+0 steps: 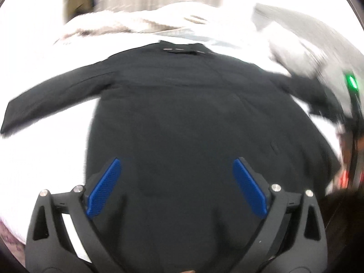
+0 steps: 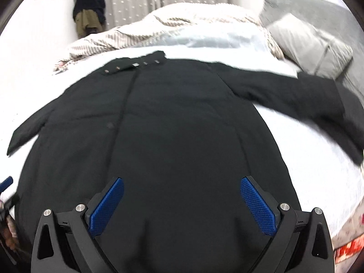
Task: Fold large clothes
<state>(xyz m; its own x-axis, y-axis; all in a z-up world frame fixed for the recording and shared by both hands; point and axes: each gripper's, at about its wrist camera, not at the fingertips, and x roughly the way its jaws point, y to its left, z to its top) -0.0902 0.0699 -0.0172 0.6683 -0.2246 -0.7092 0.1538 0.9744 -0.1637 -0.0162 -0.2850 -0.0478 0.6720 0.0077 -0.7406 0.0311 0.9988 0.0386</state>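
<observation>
Your long black fabric coat (image 2: 159, 122) lies spread flat on the white bed sheet (image 2: 302, 150), collar toward the striped duvet (image 2: 159, 27), both sleeves flung outward so the body is ready to fold. Your left gripper (image 1: 176, 186) and right gripper (image 2: 182, 204) both hang above its lower half with jaws wide apart, holding nothing, free to take a sleeve or hem.

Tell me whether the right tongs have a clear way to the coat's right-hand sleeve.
Probably yes: the right tongs stand open and empty, and the sleeve lies flat and uncovered on the bed.
</observation>
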